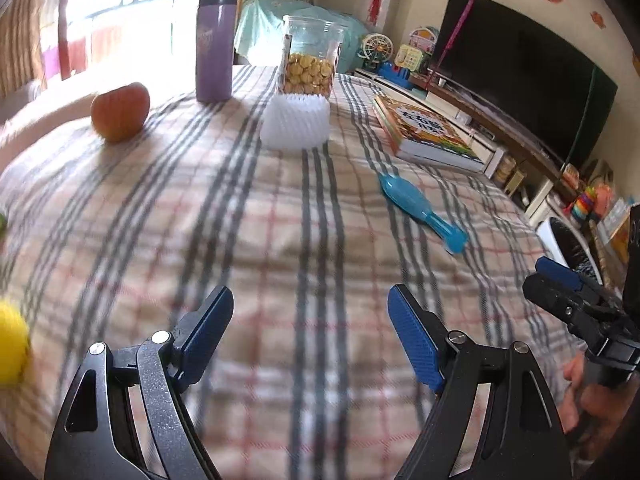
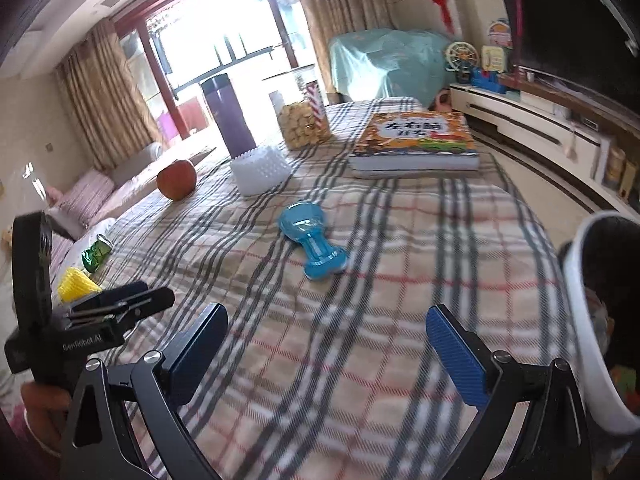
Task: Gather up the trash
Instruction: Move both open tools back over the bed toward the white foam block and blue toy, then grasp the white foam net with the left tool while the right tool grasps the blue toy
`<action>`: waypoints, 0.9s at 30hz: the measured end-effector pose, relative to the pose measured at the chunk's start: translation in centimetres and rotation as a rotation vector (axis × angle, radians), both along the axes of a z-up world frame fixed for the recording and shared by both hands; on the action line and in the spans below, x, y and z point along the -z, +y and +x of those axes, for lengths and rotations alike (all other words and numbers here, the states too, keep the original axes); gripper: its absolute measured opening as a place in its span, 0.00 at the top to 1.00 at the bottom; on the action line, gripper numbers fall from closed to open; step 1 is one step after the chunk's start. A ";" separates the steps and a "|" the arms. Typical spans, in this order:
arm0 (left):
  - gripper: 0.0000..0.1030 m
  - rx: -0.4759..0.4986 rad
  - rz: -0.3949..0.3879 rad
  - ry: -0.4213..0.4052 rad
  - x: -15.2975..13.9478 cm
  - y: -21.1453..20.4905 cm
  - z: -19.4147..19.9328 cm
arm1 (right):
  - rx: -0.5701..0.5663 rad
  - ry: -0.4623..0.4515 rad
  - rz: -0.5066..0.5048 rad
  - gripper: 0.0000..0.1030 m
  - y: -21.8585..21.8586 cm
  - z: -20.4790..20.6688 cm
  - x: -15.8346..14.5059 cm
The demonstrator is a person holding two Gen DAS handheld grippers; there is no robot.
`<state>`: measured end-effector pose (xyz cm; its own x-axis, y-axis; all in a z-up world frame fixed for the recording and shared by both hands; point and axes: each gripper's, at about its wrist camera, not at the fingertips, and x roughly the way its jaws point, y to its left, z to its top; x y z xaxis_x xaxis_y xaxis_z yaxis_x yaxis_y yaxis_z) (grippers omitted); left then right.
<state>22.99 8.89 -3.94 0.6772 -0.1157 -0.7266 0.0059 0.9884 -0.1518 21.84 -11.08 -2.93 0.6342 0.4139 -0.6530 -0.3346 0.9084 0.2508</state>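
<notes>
A white foam fruit net (image 1: 295, 122) (image 2: 261, 170) lies mid-table. A yellow foam net (image 2: 76, 284) (image 1: 10, 344) and a crushed green can (image 2: 96, 252) lie at the table's left edge. A white trash bin with a black liner (image 2: 592, 312) (image 1: 568, 244) stands off the right edge. My left gripper (image 1: 310, 334) is open and empty over the near cloth; it also shows in the right wrist view (image 2: 132, 300). My right gripper (image 2: 326, 354) is open and empty beside the bin; it also shows in the left wrist view (image 1: 560, 280).
On the plaid tablecloth (image 1: 280, 240) are a blue plastic toy (image 1: 420, 208) (image 2: 312, 236), an apple (image 1: 120, 112), a purple flask (image 1: 214, 44), a cookie jar (image 1: 310, 60) and a book (image 1: 424, 132). A TV (image 1: 520, 68) and cabinet stand to the right.
</notes>
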 end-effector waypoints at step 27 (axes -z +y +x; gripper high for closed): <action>0.69 0.066 0.054 0.002 1.6 1.7 19.0 | -0.086 0.084 -0.133 0.66 5.7 9.4 3.5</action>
